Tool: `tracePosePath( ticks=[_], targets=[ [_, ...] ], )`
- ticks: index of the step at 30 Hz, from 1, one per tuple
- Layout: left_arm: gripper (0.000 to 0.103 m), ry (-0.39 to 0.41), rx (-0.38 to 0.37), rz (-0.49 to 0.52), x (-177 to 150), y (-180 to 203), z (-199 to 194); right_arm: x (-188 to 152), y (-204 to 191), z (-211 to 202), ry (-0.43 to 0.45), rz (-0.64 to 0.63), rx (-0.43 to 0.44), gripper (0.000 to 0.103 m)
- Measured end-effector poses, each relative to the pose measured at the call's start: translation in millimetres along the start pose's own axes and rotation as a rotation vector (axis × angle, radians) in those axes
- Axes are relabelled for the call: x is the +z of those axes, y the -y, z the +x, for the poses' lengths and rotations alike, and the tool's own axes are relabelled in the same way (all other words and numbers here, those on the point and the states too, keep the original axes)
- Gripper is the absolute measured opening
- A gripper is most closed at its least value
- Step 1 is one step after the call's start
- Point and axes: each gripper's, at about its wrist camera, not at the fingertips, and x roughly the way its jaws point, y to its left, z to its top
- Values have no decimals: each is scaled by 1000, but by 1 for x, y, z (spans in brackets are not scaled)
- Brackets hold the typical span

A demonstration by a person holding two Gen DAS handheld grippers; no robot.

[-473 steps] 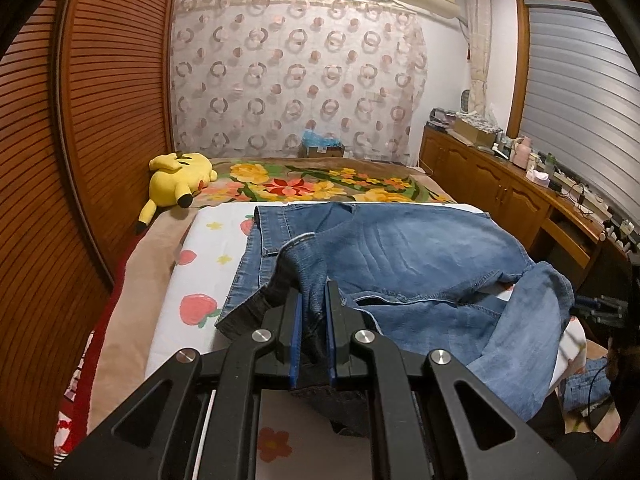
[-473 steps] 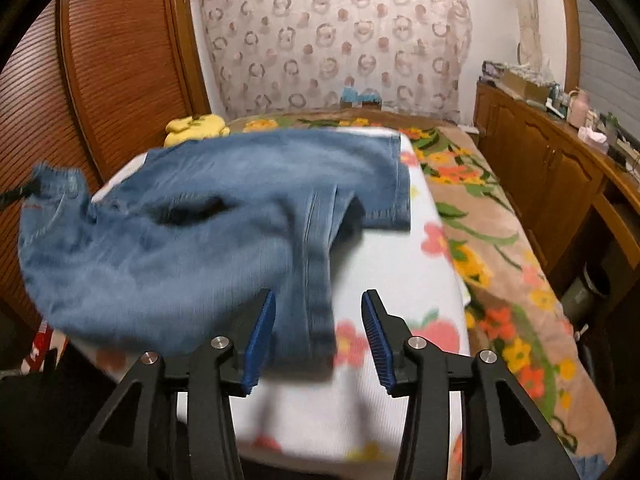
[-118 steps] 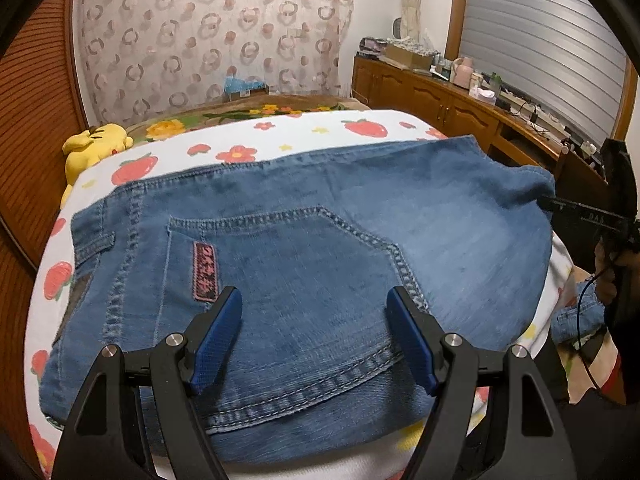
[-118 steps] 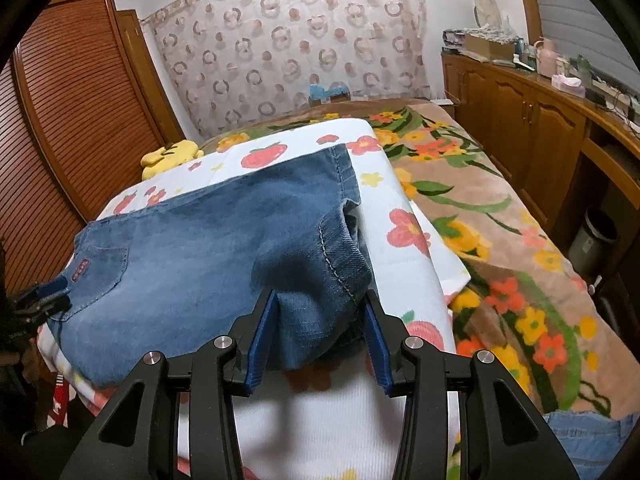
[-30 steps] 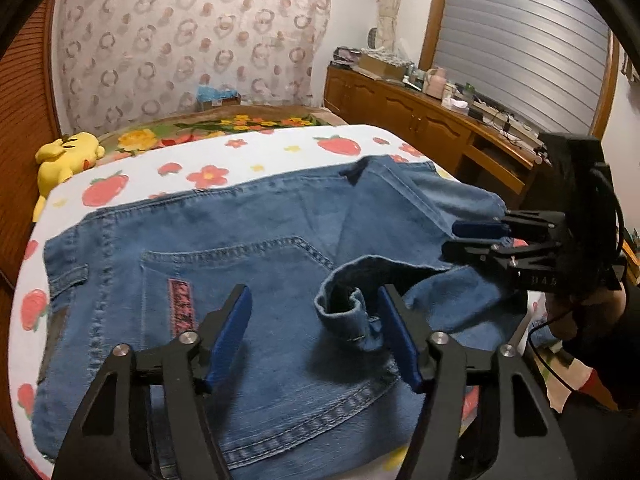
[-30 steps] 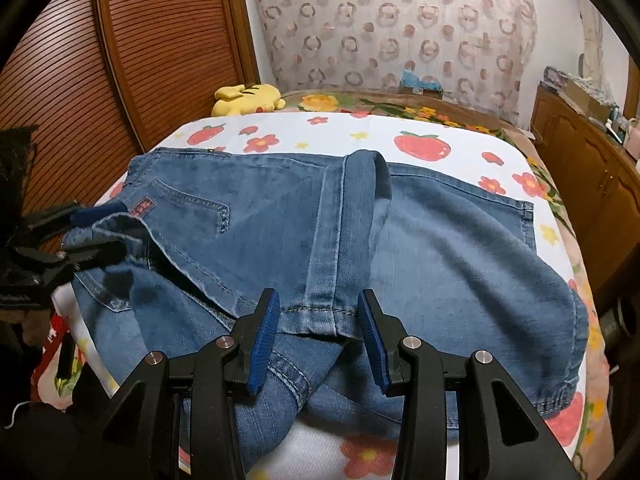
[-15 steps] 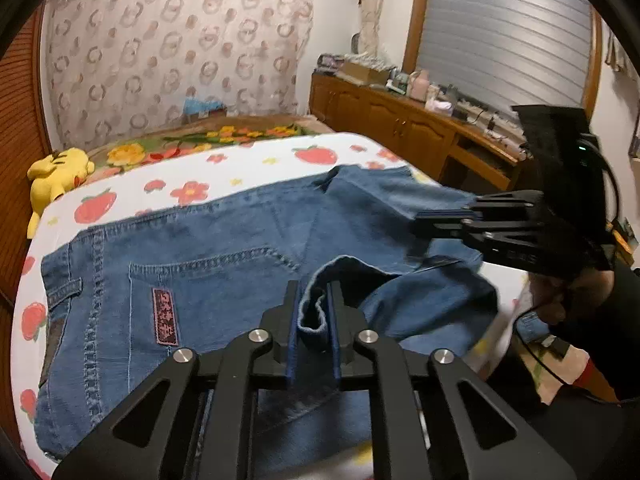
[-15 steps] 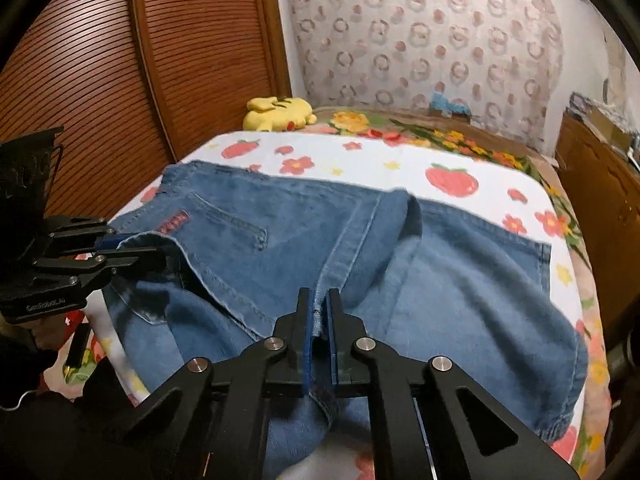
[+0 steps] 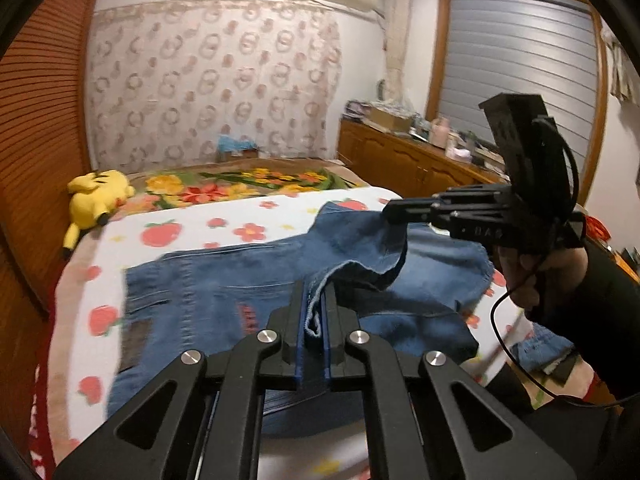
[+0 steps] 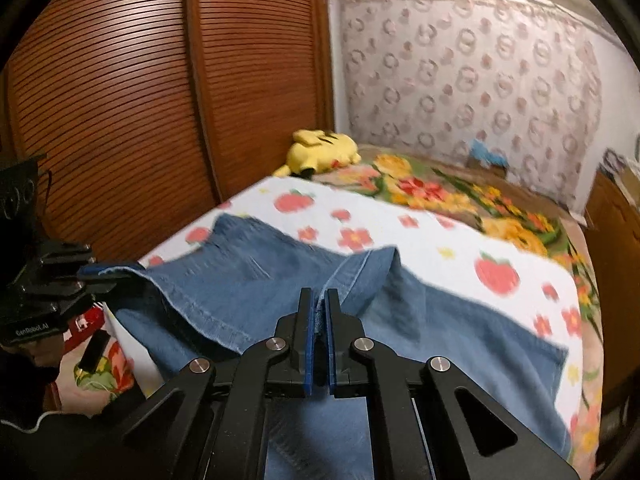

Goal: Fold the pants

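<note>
Currently, left wrist view: my left gripper [image 9: 314, 312] is clamped on a hem edge of the jeans [image 9: 224, 280], a thin strip of denim pinched between the blue pads. The jeans lie on the strawberry-print sheet [image 9: 168, 232] of the bed, waistband and pocket label toward the left of this view, long axis running left to right across my line of sight. The gripped edge is raised off the sheet and sags in a loop toward my right gripper [image 9: 390, 212], which enters from the right, closed on the same raised edge further along. A yellow plush toy [image 9: 94, 196] sits at the far left, well apart from the fabric.

Right wrist view: my right gripper [image 10: 319, 312] is shut on a seam fold of the jeans [image 10: 440, 320]; denim shows between the pads. Fabric spreads ahead and to the right over the sheet. My left gripper [image 10: 106, 274] holds the edge at the left, near the wardrobe doors [image 10: 140, 100].

Judgement: both grippers hold the near long edge. The remaining denim lies ahead of both jaws, so the fold should carry the edge forward, across the long axis. Neither hand is clearly nearer.
</note>
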Motion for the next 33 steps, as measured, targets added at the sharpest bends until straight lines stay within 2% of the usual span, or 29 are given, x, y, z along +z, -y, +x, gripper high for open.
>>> tracePosePath(
  ticks=[12,16,19,22,23,25,27,29,33],
  targets=[
    [7,2,140,-108,-27,-71,-27,56,-52,72,-6,-126,112,4],
    [7,-34,180,-135,-42,-90,-22,64,-61,97,-25,-158,110,4],
    [8,-70,183,-165,-53,-97,-18,66,-64,110,-46,-151,89,4],
    [14,-94,194,-164,-60,-102,-16,66,-62,111,-50,-132,84,7],
    [18,-97,199,-168,-62,-104,-15,66,-63,110,-51,-130,74,14],
    [26,-95,212,-173,-62,-106,-17,65,-61,100,-44,-124,63,22],
    [38,-90,222,-180,-63,-110,-21,63,-55,92,-42,-112,49,23],
    [45,-85,232,-189,-62,-113,-24,61,-53,84,-34,-107,28,25],
    [48,-75,239,-186,-55,-113,-26,48,-45,68,-32,-85,7,34]
  ],
)
